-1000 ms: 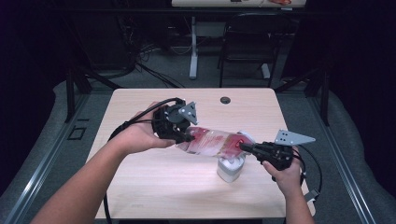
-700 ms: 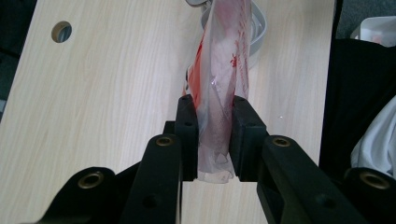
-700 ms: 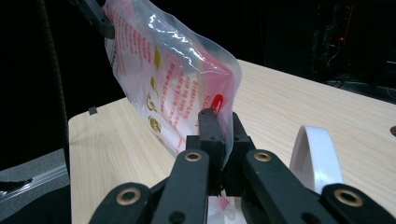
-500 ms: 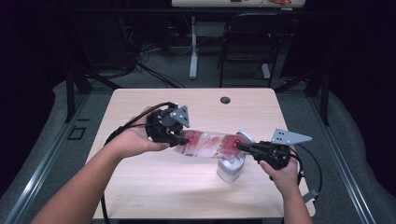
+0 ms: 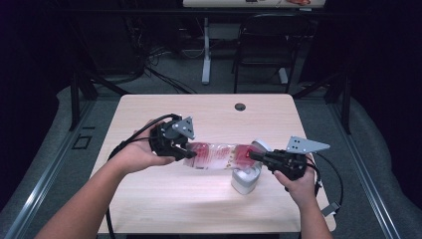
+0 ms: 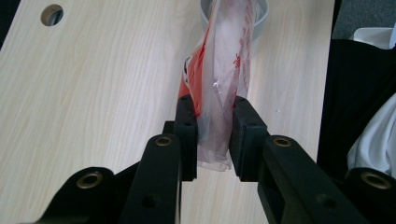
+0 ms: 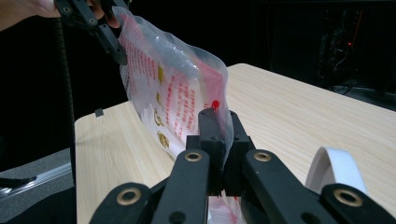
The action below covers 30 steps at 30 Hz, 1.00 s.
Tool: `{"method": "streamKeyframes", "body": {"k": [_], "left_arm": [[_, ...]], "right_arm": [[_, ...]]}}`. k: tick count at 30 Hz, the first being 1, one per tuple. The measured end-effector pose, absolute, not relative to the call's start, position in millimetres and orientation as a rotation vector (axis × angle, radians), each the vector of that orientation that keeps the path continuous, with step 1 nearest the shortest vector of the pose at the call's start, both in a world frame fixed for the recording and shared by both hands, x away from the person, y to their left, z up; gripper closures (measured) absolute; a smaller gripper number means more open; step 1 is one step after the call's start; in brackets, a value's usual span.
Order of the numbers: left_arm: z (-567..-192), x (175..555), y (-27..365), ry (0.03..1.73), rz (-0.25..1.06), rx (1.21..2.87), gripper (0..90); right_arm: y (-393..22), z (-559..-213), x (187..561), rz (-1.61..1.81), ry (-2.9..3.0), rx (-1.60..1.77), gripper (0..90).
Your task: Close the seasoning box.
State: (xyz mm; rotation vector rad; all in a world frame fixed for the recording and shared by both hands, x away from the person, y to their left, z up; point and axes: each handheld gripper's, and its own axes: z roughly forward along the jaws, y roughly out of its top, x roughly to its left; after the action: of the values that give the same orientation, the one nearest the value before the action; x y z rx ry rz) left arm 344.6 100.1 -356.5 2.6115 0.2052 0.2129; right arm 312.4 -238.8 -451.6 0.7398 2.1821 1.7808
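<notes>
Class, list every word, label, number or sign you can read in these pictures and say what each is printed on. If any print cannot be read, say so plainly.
Nothing can be quoted as readable.
Plastic bag: rows of red print and some gold marks, too small and blurred to read.
Same bag in the left gripper view: red print along one side, also unreadable.
White container: no print visible.
Table: no print visible.
</notes>
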Motion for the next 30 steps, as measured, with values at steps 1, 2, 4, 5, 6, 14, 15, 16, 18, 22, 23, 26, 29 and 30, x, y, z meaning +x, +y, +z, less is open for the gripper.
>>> {"method": "streamKeyframes", "body": {"k": [1, 2, 4, 5, 6, 14, 15, 16, 18, 22, 23, 26, 29, 30], "left_arm": [[-357, 345, 101, 0.203, 0.214, 2.611, 75.4], [-358, 344, 101, 0.207, 0.209, 2.610, 75.4], [-359, 344, 103, 0.211, 0.210, 2.605, 75.3], [-360, 344, 104, 0.213, 0.205, 2.604, 75.3], [-361, 344, 105, 0.214, 0.210, 2.603, 75.2], [-365, 344, 110, 0.227, 0.208, 2.598, 75.0], [-365, 345, 110, 0.229, 0.206, 2.596, 75.0], [-366, 345, 111, 0.232, 0.204, 2.595, 75.0], [-368, 345, 112, 0.233, 0.202, 2.596, 74.9], [-372, 345, 112, 0.238, 0.196, 2.590, 74.6], [-373, 345, 112, 0.244, 0.192, 2.590, 74.5], [-376, 345, 112, 0.244, 0.194, 2.587, 74.1], [-379, 346, 114, 0.249, 0.189, 2.579, 73.8], [-380, 346, 115, 0.254, 0.188, 2.580, 73.7]], "right_arm": [[-238, -451, 312, 1.782, 2.183, 0.739, 89.9], [-238, -451, 312, 1.781, 2.185, 0.735, 89.9], [-237, -450, 312, 1.780, 2.185, 0.733, 89.9], [-237, -450, 313, 1.777, 2.188, 0.732, 89.9], [-236, -449, 313, 1.771, 2.193, 0.729, 89.9], [-232, -447, 314, 1.770, 2.208, 0.714, 89.9], [-232, -447, 314, 1.771, 2.207, 0.714, 89.9], [-231, -446, 314, 1.773, 2.209, 0.715, 89.9], [-231, -446, 314, 1.778, 2.208, 0.713, 89.9], [-231, -444, 315, 1.760, 2.216, 0.707, 90.0], [-231, -444, 315, 1.761, 2.215, 0.709, 89.9], [-231, -441, 315, 1.750, 2.231, 0.700, 89.9], [-229, -436, 315, 1.734, 2.243, 0.685, 89.9], [-229, -435, 315, 1.728, 2.248, 0.683, 89.9]]}}
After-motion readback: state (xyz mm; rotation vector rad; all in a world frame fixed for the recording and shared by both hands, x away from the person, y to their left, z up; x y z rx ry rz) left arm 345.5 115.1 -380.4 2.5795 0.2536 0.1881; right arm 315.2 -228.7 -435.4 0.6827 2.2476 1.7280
